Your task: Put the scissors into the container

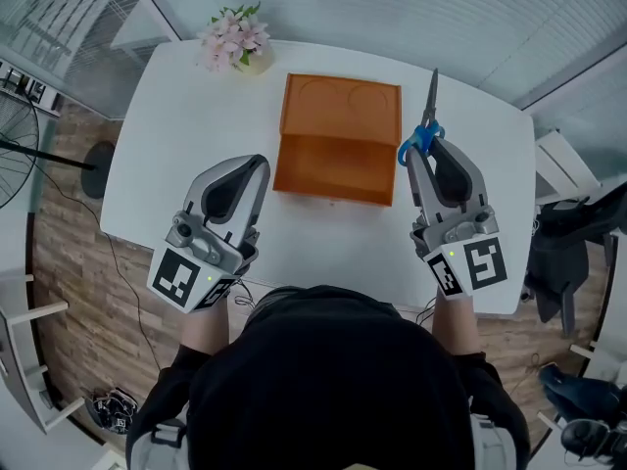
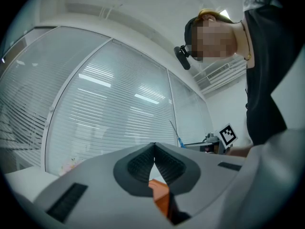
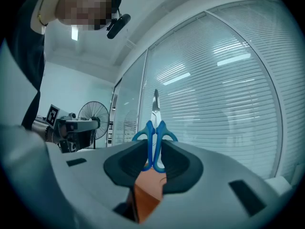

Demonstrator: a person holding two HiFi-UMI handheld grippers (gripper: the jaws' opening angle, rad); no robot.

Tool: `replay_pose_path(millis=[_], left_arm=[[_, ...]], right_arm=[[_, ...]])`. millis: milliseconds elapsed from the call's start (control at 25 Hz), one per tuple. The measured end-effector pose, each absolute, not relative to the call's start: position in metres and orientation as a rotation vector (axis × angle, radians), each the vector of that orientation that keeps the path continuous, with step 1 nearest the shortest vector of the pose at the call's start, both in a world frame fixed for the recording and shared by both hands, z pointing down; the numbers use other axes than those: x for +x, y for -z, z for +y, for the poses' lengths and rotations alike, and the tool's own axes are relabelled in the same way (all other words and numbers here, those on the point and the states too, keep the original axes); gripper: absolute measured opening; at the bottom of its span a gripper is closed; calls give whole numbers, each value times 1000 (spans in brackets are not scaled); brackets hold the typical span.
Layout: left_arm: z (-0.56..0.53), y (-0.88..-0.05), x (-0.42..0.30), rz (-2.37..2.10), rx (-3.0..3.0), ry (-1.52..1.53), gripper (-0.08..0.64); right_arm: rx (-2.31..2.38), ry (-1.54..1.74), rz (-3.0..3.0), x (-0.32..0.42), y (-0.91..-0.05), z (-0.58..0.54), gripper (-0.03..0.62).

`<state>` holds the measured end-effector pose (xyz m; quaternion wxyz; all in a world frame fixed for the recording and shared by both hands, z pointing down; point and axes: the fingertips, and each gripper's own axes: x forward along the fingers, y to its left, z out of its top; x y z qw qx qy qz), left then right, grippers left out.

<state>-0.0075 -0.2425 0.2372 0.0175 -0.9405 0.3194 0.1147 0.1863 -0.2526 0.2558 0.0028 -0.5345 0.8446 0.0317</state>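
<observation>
This looks to me like an office meeting room. Glass partition walls with slatted blinds [image 3: 228,80] curve round beyond my right tongs [image 1: 423,155], and a pedestal fan [image 3: 94,116] stands off to their left. Beneath them a white table [image 1: 176,135] sits on wood-look flooring [image 1: 69,262].

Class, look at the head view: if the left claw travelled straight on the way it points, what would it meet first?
Probably the orange container, at its near left corner. The left claw aims there, but height is hard to judge, so it might pass just over the rim.
</observation>
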Motion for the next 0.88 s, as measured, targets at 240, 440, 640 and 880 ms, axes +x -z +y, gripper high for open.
replay_pose_path(millis=[240, 440, 640, 880], left_arm=[[-242, -253, -14, 1078, -2898, -274, 12], [-240, -252, -13, 1115, -2896, -302, 12], [-239, -258, -14, 1137, -2884, -262, 12], [-235, -260, -14, 1144, -2883, -252, 12]], right_arm=[[-1569, -131, 2789, 175, -270, -265, 94], [-1483, -148, 2894, 163, -286, -271, 94], [-1422, -166, 3004, 152, -306, -276, 94], [-1342, -201, 3135, 140, -330, -277, 94]])
